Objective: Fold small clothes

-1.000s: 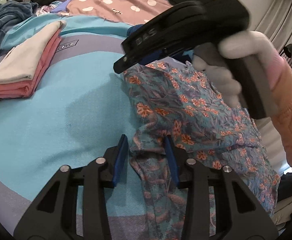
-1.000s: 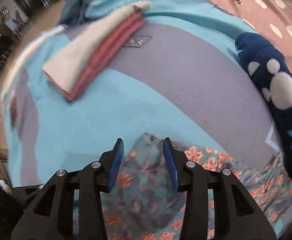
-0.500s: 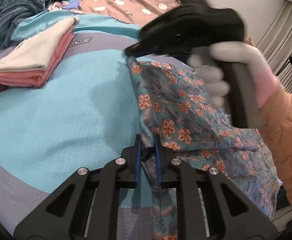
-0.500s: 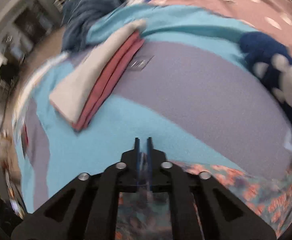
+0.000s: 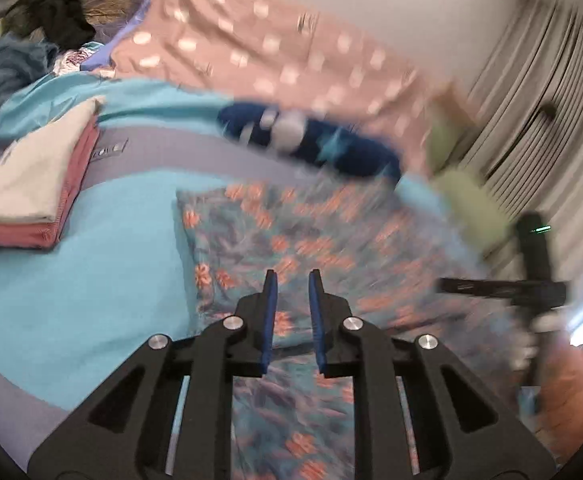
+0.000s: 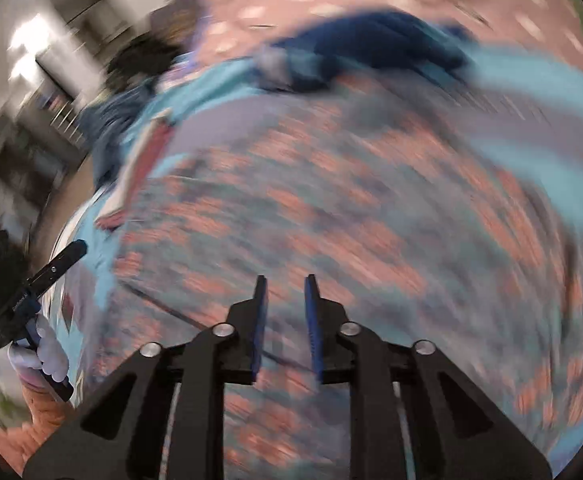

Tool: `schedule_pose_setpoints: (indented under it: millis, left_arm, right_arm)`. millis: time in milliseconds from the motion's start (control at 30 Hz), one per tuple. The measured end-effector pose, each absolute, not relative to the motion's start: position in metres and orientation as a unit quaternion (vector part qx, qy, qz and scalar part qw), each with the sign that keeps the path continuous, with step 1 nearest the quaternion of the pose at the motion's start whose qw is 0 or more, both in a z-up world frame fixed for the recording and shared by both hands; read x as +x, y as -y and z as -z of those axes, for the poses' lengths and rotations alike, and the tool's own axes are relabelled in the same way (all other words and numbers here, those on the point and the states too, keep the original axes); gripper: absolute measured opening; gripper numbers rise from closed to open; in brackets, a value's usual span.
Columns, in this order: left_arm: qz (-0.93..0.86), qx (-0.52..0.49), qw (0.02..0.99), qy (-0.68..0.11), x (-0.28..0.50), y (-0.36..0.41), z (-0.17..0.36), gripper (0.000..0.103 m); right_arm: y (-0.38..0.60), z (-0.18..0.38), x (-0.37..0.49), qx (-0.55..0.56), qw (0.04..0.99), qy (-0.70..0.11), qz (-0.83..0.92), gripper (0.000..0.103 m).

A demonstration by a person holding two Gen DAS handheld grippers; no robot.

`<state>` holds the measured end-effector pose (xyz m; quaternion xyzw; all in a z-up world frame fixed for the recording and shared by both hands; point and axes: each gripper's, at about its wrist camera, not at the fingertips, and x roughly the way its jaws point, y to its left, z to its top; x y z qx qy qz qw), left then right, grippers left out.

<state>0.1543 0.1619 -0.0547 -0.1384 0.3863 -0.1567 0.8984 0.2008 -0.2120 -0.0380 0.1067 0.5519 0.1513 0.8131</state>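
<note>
On the bed's turquoise blanket (image 5: 71,292), the floral garment (image 5: 291,240) lies spread out flat. Both my left hand-held gripper (image 5: 292,312) and right hand-held gripper (image 6: 285,320) hover over it, jaws slightly parted, nothing pinched. I reckon spreading's done, so next I need an edge to fold over.

Each gripper (image 5: 293,312) is built of black angular arms joined by silver screws, with thin blue pads (image 5: 269,320) lining the two fingers. On the right gripper (image 6: 285,320) the same parts are seen. A white glove (image 6: 49,354) and an orange quilted sleeve (image 5: 567,396) are worn behind the handles.
</note>
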Motion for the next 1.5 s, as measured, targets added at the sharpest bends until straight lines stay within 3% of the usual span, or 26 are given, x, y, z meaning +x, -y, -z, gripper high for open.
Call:
schedule_pose_setpoints:
  millis: [67, 100, 300, 367, 467, 533, 633, 867, 967, 1100, 1333, 1433, 1467, 1500]
  left_arm:
    - [0.098, -0.092, 0.878, -0.460, 0.182, -0.147, 0.092, 0.016]
    - [0.102, -0.093, 0.880, -0.454, 0.184, -0.146, 0.101, 0.016]
    - [0.073, -0.062, 0.886, -0.454, 0.180, -0.136, 0.089, 0.016]
    - [0.072, -0.070, 0.883, -0.459, 0.177, -0.132, 0.080, 0.023]
    - [0.096, -0.057, 0.895, -0.432, 0.163, -0.112, 0.057, 0.036]
    - [0.103, -0.035, 0.901, -0.421, 0.160, -0.093, 0.049, 0.054]
    - [0.114, -0.027, 0.902, -0.416, 0.163, -0.068, 0.046, 0.068]
    - [0.129, -0.027, 0.890, -0.437, 0.178, -0.024, 0.070, 0.076]
    - [0.124, -0.019, 0.883, -0.452, 0.185, -0.014, 0.083, 0.076]
    - [0.119, 0.015, 0.882, -0.456, 0.187, -0.005, 0.091, 0.078]
    - [0.124, 0.026, 0.882, -0.454, 0.188, -0.002, 0.097, 0.081]
    - [0.127, 0.024, 0.885, -0.448, 0.186, -0.003, 0.099, 0.083]
    - [0.127, 0.025, 0.885, -0.447, 0.186, -0.002, 0.099, 0.083]
    - [0.127, 0.026, 0.886, -0.446, 0.185, -0.002, 0.099, 0.083]
  right_arm:
    - [0.228, 0.054, 0.194, 0.123, 0.828, -0.523, -0.160, 0.008]
    - [0.231, 0.058, 0.191, 0.125, 0.836, -0.505, -0.174, 0.005]
    - [0.228, 0.057, 0.181, 0.140, 0.841, -0.498, -0.160, 0.006]
    - [0.242, 0.051, 0.176, 0.176, 0.835, -0.499, -0.151, 0.006]
    - [0.302, 0.024, 0.149, 0.224, 0.866, -0.433, -0.114, 0.007]
    - [0.348, 0.016, 0.133, 0.256, 0.876, -0.402, -0.074, 0.009]
    - [0.442, 0.021, 0.103, 0.342, 0.862, -0.375, 0.016, 0.019]
    - [0.599, 0.076, 0.029, 0.485, 0.786, -0.335, 0.187, 0.026]
    - [0.625, 0.092, 0.026, 0.522, 0.763, -0.322, 0.202, 0.028]
    - [0.642, 0.106, 0.039, 0.537, 0.752, -0.316, 0.216, 0.039]
    - [0.665, 0.123, 0.055, 0.565, 0.740, -0.276, 0.239, 0.041]
    - [0.674, 0.129, 0.061, 0.580, 0.735, -0.259, 0.239, 0.031]
    - [0.675, 0.131, 0.065, 0.593, 0.735, -0.249, 0.217, 0.013]
    - [0.673, 0.130, 0.066, 0.608, 0.733, -0.236, 0.192, 0.005]
